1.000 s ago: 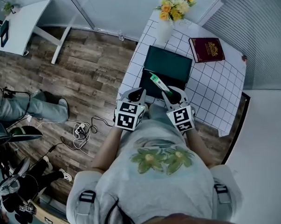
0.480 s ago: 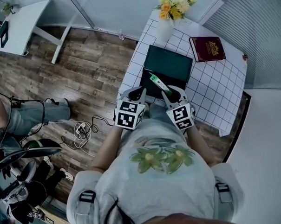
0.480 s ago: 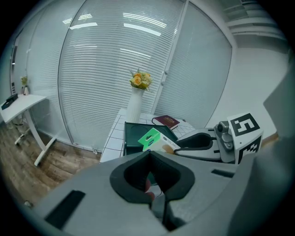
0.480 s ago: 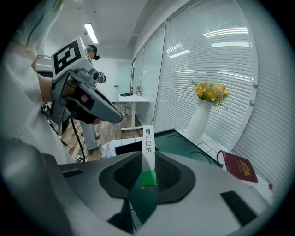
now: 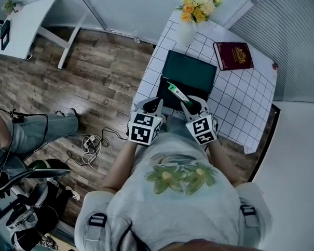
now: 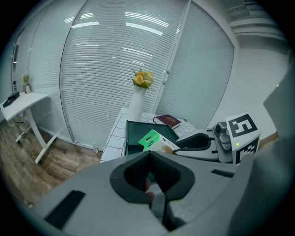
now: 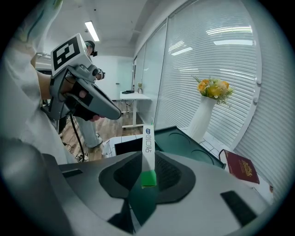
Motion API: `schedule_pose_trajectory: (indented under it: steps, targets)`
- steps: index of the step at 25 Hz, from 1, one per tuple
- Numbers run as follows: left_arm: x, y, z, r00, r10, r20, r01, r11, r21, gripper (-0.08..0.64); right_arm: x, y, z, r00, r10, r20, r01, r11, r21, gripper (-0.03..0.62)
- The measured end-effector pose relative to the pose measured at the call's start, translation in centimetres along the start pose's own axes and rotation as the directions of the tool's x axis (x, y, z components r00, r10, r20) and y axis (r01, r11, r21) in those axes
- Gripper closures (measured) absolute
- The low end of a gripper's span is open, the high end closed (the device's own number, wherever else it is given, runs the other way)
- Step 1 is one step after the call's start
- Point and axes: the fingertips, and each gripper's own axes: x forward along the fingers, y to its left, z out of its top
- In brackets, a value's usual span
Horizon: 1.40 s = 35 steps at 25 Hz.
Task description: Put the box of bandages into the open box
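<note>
Bandage box, slim rect. cardboard

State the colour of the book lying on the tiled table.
The book is dark red with a gold emblem, clearest in the head view.

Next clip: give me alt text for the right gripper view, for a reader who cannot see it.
The right gripper is shut on a thin green-and-white box of bandages, held upright, edge-on. Beyond, a white gridded table bears a dark green open box, a white vase of yellow flowers and a dark red book; the left gripper shows upper left.
</note>
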Motion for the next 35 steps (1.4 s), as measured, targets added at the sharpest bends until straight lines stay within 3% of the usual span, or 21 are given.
schedule_pose_trajectory:
  steps: [35]
  targets:
    - [0.2,0.9,0.1,1.000,0.012,-0.012,-0.012,1.000,-0.010,0.553,2.0,0.3,-1.9,0.995,0.031,-0.090,-0.035,0.999,-0.034,0.508]
